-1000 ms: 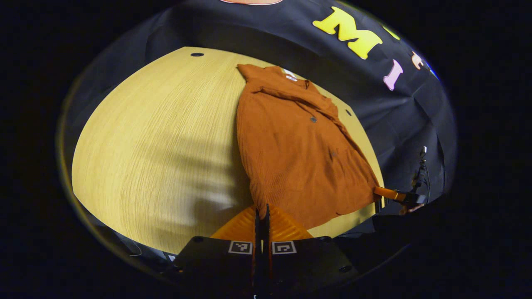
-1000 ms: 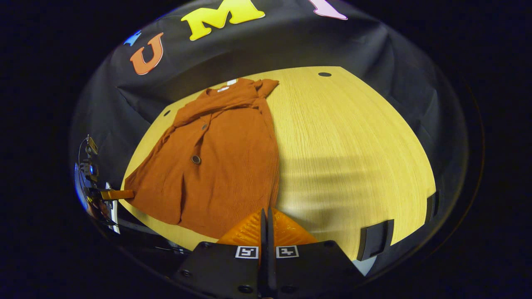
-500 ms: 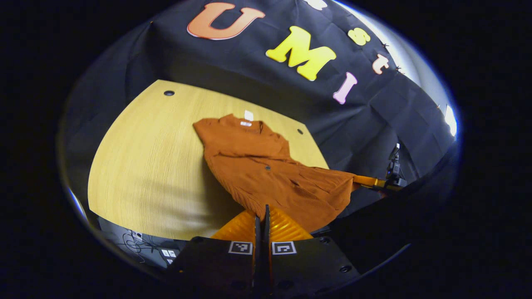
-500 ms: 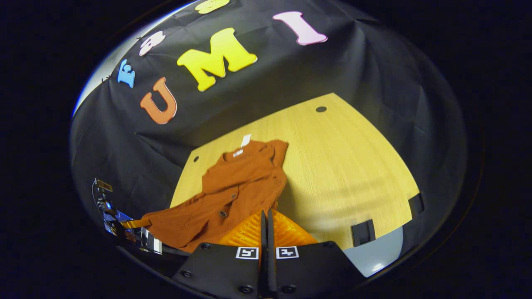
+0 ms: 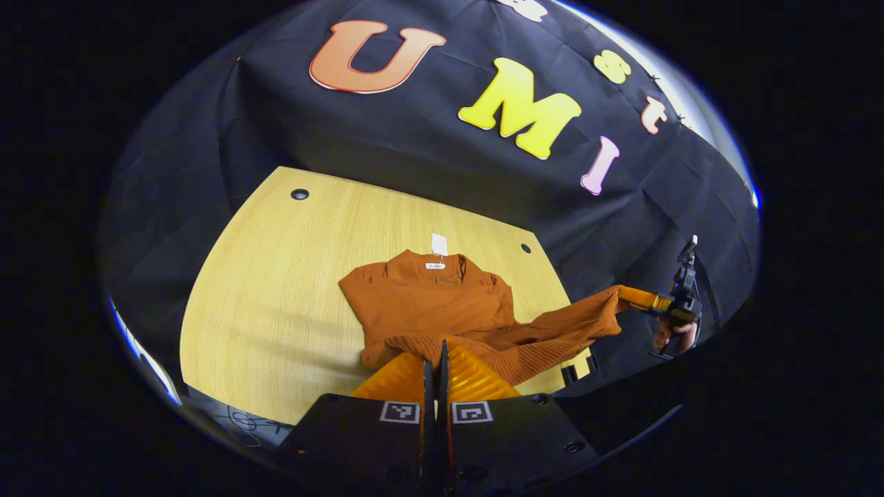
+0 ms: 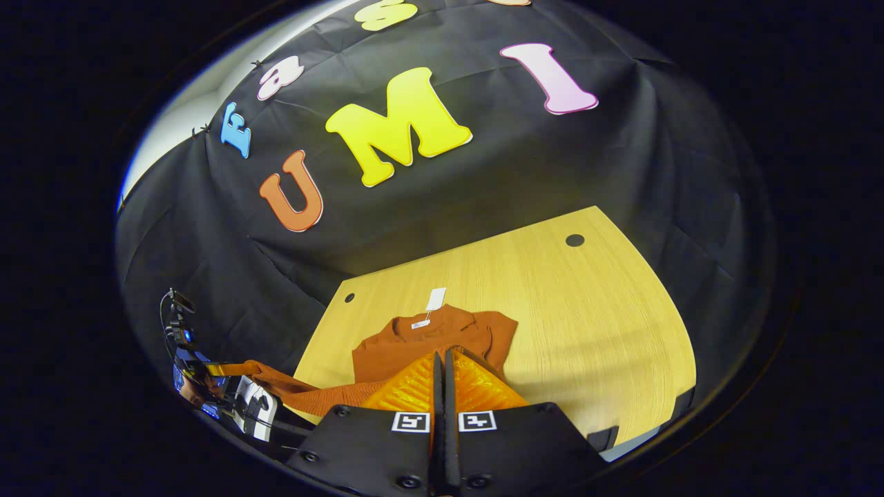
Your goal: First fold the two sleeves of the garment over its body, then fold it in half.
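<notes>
A rust-orange garment (image 5: pixel 428 304) lies collar-far on the wooden table (image 5: pixel 276 276), with a white tag (image 5: pixel 438 244) at the neck. Its near hem is lifted off the table and stretched between the two grippers. My left gripper (image 5: pixel 434 348) is shut on one hem corner. The right gripper (image 5: pixel 656 302), held by a hand, pinches the other corner farther off. In the right gripper view, my right gripper (image 6: pixel 443 360) is shut on the hem over the garment (image 6: pixel 442 335). The left gripper (image 6: pixel 215 369) holds the far corner there. The lower body is hidden under the raised hem.
The table (image 6: pixel 587 310) has small dark holes (image 5: pixel 300 194) near its far corners. The black cloth wall (image 5: pixel 414 138) stands right behind it. A dark bracket (image 6: pixel 608 436) sits on the near right edge. Bare wood lies on both sides of the garment.
Both grippers have lifted the hem off the table and carried it up and toward the collar. The flat garment now bends over itself, with only the upper part still lying down.
</notes>
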The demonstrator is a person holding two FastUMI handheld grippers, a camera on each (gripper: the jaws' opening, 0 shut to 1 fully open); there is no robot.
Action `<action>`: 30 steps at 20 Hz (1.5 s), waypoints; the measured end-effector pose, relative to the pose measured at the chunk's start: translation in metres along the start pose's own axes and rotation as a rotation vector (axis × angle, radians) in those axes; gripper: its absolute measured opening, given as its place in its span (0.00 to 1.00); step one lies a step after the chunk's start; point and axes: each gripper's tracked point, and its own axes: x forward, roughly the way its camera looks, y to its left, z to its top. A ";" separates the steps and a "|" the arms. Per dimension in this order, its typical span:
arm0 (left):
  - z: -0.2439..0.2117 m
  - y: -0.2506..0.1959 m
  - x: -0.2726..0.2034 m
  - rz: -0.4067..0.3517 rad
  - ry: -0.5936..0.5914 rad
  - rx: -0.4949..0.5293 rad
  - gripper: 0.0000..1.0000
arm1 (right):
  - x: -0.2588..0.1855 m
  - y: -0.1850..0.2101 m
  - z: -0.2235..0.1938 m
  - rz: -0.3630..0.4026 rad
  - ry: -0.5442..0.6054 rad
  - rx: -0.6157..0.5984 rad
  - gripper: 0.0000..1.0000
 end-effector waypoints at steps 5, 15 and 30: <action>0.055 0.034 0.063 0.028 0.025 -0.041 0.03 | 0.087 -0.013 0.042 0.029 0.045 0.040 0.00; 0.088 0.112 0.229 0.145 0.117 0.067 0.03 | 0.272 -0.086 0.031 -0.043 0.179 0.152 0.01; 0.075 0.163 0.298 0.245 0.124 -0.077 0.46 | 0.340 -0.112 0.019 -0.136 0.164 0.194 0.45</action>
